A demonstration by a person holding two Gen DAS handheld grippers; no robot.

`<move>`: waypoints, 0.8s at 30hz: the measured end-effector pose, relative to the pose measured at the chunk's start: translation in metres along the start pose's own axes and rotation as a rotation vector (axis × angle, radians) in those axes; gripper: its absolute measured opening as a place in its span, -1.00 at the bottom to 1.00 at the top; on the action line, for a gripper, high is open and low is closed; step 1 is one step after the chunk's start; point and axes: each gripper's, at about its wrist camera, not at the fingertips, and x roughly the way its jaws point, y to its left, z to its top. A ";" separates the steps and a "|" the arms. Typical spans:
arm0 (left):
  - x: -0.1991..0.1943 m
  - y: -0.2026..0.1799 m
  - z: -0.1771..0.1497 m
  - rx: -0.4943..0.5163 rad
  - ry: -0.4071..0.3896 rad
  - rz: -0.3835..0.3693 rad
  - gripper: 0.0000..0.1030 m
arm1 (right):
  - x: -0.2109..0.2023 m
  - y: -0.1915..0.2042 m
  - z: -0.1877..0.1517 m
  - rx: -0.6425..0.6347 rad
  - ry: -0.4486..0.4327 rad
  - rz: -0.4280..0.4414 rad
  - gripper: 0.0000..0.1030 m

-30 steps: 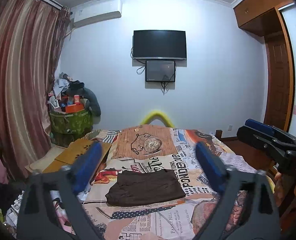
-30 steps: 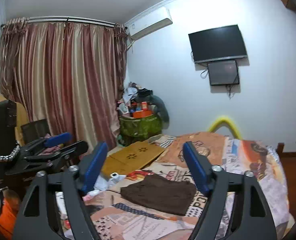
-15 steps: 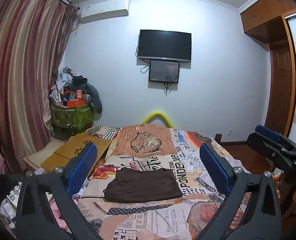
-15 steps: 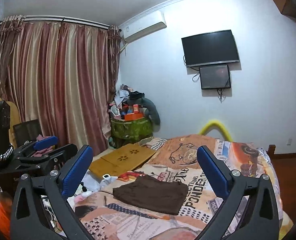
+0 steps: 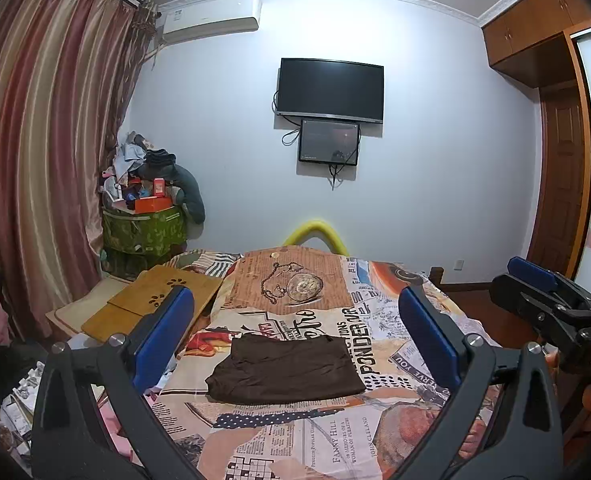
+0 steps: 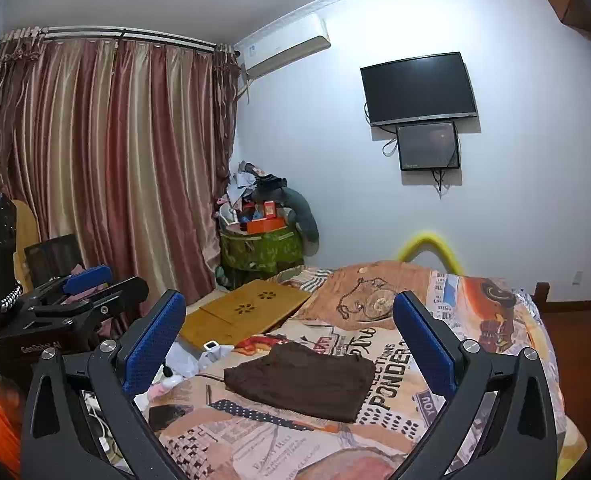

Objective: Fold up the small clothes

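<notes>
A dark brown garment (image 5: 287, 368) lies folded flat in a rectangle on the bed's newspaper-print cover (image 5: 295, 432); it also shows in the right wrist view (image 6: 303, 380). My left gripper (image 5: 295, 336) is open and empty, held above the bed, well short of the garment. My right gripper (image 6: 289, 340) is open and empty too, held back from the garment. The right gripper shows at the right edge of the left wrist view (image 5: 551, 304). The left gripper shows at the left of the right wrist view (image 6: 75, 300).
A wooden lap desk (image 5: 151, 304) lies at the bed's left side. A green basket heaped with clutter (image 5: 143, 232) stands in the corner by the curtain (image 5: 35, 160). A TV (image 5: 329, 90) hangs on the far wall. A wooden wardrobe (image 5: 555, 160) stands at right.
Both grippers have opened wider and drawn back and up from the bed. The garment has not moved.
</notes>
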 end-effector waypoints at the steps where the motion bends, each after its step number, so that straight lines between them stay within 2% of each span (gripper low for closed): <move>1: 0.000 0.000 0.000 -0.001 0.000 -0.002 1.00 | 0.000 0.000 0.000 0.000 0.002 0.000 1.00; 24: 0.000 0.002 0.000 0.011 0.001 -0.016 1.00 | -0.002 -0.005 0.003 0.016 0.013 -0.006 1.00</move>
